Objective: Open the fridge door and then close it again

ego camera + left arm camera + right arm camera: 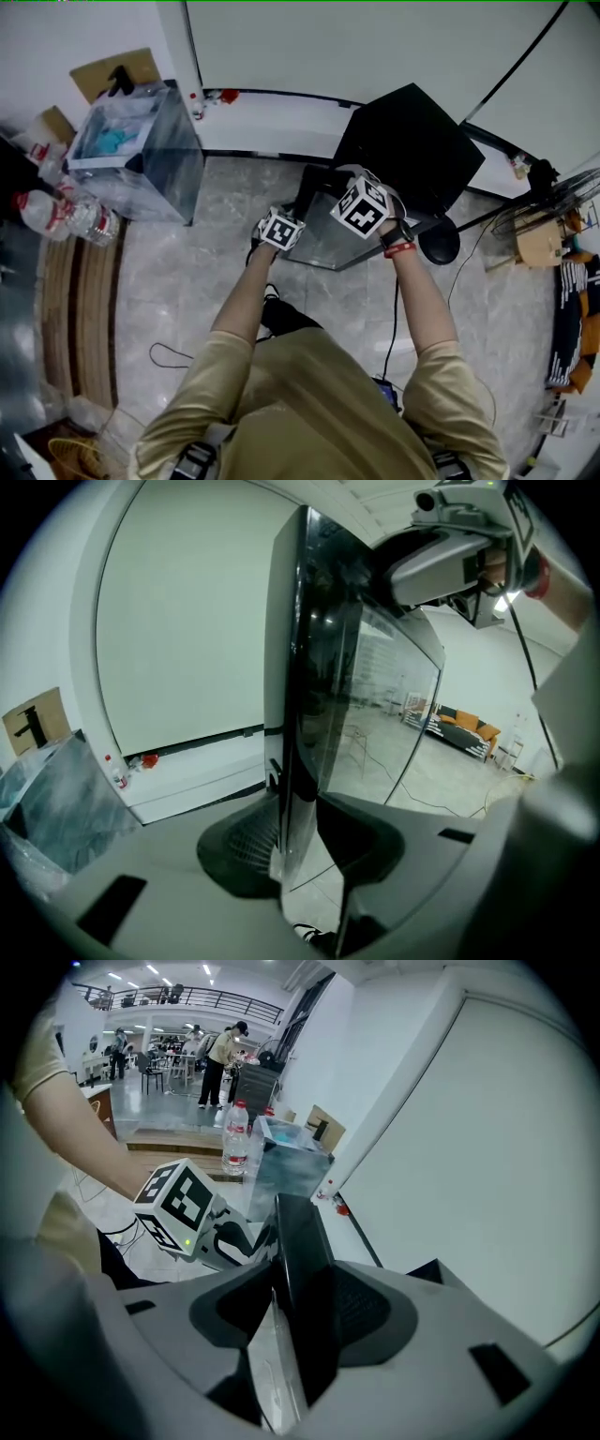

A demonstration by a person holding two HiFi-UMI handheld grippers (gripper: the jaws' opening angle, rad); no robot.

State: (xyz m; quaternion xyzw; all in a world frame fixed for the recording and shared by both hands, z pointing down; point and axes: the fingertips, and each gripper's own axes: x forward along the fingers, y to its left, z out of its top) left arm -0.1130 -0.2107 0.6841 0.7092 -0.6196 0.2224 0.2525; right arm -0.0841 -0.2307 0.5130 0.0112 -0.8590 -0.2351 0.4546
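Observation:
A small black fridge [412,141] stands on the tiled floor by the white wall. Its glass door [323,234] is swung out toward me. My left gripper [281,230] is at the door's free edge, and my right gripper [364,208] is on the door's top edge nearer the cabinet. In the left gripper view, the door [309,696] runs upright between the jaws of the left gripper [300,855], with both pads against it. In the right gripper view, the dark door edge [298,1232] sits clamped in the right gripper [295,1316], and the left gripper's marker cube [180,1202] shows just beyond.
A clear plastic bin [136,150] stands at the left near the wall, with water bottles [66,217] and a cardboard piece [112,73] beside it. A thin cable [169,356] lies on the floor. A black round object [439,246] sits right of the fridge. People [220,1054] stand far off.

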